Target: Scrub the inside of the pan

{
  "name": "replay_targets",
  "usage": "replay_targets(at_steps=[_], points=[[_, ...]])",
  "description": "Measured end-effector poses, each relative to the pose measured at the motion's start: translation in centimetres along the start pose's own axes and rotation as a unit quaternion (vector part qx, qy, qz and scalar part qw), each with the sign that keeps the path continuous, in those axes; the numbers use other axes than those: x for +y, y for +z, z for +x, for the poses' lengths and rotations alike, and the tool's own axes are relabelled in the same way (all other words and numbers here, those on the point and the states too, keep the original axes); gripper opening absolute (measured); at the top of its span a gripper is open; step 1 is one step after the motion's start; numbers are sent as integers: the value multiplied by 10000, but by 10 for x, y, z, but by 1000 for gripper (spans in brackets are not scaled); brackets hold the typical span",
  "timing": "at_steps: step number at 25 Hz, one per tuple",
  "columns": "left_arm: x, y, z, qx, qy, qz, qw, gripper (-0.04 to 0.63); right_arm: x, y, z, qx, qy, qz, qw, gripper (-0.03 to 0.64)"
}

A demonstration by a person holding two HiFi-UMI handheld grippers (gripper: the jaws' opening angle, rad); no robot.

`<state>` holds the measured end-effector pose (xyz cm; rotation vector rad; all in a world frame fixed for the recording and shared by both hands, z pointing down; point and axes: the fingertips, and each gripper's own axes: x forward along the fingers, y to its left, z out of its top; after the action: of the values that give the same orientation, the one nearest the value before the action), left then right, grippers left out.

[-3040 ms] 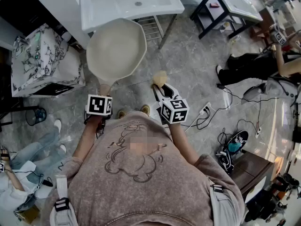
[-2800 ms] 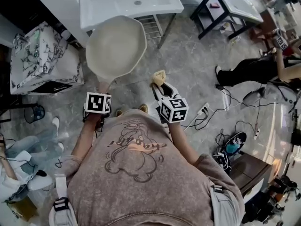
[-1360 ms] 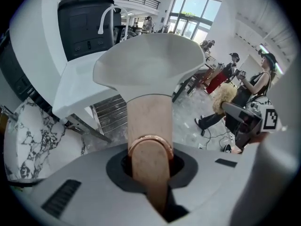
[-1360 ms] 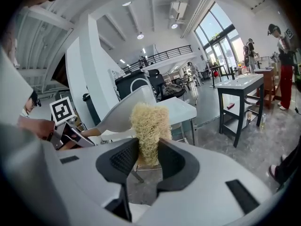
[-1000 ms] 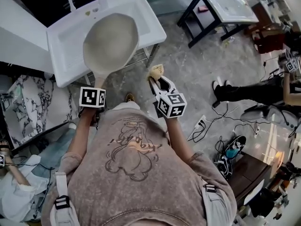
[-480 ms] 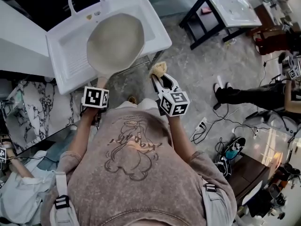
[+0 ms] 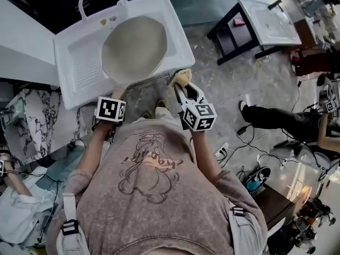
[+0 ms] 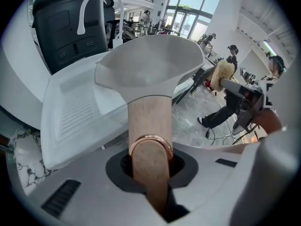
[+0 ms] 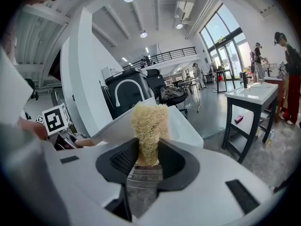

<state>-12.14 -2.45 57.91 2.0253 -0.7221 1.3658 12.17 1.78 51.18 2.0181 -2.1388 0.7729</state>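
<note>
A white sink stands on a grey marble floor, with a black-legged table to its right. The pan hangs over the sink's basin, its wooden handle clamped in the left gripper. The right gripper pinches a yellow scrubber just beside the sink's edge, apart from the pan. Only the left gripper view shows the handle's copper ring; only the right gripper view shows tall windows.

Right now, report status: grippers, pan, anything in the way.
Left gripper shut on pan handle. Right gripper shut on scrubber, clear of pan. Pan held over sink. Nothing between scrubber and pan.
</note>
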Motion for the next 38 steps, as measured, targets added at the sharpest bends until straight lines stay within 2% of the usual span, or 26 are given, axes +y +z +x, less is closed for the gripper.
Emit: replay_targets(at_steps=[5, 10, 18, 23, 32, 35, 38], points=[[-12, 17, 8, 78, -80, -69, 9999, 55, -25, 21, 12, 48, 98, -235, 9997, 141], [-24, 32, 16, 174, -213, -213, 9994, 55, -49, 49, 30, 173, 474, -537, 9973, 141], [-39, 46, 24, 82, 50, -423, 9991, 55, -69, 79, 63, 400, 1098, -1030, 9878, 141], [-41, 49, 24, 80, -22, -556, 9984, 55, -71, 94, 76, 353, 1211, -1141, 9854, 141], [-25, 57, 25, 307, -31, -36, 9995, 55, -71, 136, 92, 40, 1194, -1562, 9805, 141], [-29, 63, 30, 326, -169, 87, 9993, 55, -61, 157, 93, -73, 1315, -1989, 9711, 143], [-34, 67, 37, 418, -262, 292, 9984, 55, -40, 177, 97, -128, 1602, -2518, 9543, 143]])
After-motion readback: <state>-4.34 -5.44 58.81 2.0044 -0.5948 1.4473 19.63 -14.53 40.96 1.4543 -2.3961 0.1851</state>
